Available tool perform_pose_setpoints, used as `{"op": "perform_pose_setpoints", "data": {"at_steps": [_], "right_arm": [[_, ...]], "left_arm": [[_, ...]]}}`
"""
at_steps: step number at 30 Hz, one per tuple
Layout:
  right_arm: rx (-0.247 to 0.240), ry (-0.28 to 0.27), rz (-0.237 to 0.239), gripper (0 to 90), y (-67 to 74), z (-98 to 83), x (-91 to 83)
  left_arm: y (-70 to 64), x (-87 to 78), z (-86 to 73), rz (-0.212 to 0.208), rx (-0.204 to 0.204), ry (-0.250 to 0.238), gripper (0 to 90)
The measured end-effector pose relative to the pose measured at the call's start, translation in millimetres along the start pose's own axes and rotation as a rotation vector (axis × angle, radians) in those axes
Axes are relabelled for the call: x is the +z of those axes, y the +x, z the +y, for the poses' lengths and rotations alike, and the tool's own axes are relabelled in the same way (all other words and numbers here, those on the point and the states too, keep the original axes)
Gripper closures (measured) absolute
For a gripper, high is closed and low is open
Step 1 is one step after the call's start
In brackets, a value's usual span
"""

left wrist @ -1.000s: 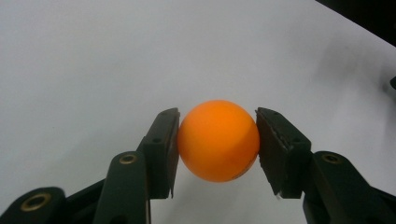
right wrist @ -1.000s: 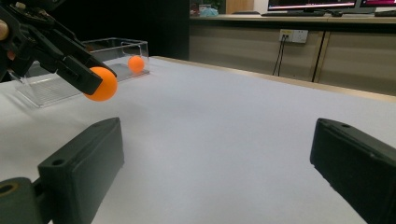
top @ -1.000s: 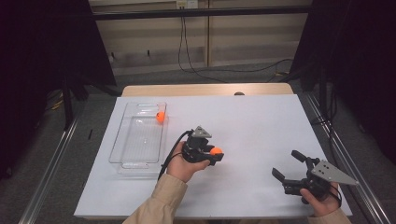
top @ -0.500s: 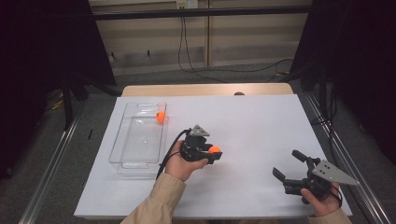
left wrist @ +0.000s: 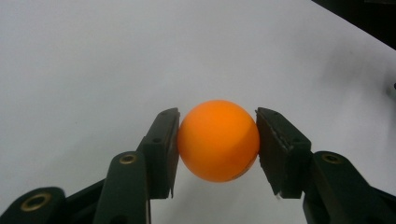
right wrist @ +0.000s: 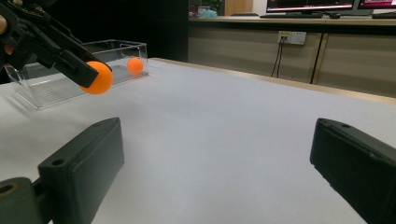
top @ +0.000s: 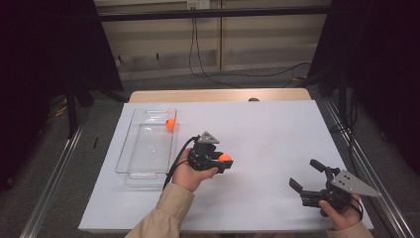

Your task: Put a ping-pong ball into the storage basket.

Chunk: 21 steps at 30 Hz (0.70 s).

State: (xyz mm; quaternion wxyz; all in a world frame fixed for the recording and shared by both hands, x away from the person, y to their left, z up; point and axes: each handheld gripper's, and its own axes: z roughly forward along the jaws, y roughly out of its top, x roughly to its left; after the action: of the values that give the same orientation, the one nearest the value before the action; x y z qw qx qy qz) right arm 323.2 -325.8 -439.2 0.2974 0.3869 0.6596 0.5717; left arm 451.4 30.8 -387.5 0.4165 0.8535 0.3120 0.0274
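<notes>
The left gripper is clamped on an orange ball: in the left gripper view both black pads press flat against the ball's sides, one on each flank, with white table behind it. From the high view the ball pokes out at the tip of these tongs, over the white surface, and the person's left hand wraps the gripper's body from below (a beige sleeve trails back toward the bottom edge).

Just beside the left gripper, on the side away from the other tongs, stands a clear plastic tray. A second orange ball lies inside it, at the far corner nearest the table's middle, well apart from the held one. The right gripper view shows the same pair: the held ball at the tip of the left gripper, the tray ball behind it against the clear wall.

The right gripper sits well apart from the left one, near the table's edge on the person's side, held in the right hand. Its jaws stand wide apart with bare white table between them, and they point toward the left gripper.
</notes>
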Motion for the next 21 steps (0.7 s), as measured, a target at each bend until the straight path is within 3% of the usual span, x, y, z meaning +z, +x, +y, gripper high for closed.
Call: {"op": "perform_pose_setpoints", "data": {"at_steps": [21], "right_arm": [[-0.005,-0.001,-0.003,2.8,0.1,-0.1,0.1]], "left_arm": [[4.9,-8.3,0.8,0.019,-0.005,0.007,51.1]]}}
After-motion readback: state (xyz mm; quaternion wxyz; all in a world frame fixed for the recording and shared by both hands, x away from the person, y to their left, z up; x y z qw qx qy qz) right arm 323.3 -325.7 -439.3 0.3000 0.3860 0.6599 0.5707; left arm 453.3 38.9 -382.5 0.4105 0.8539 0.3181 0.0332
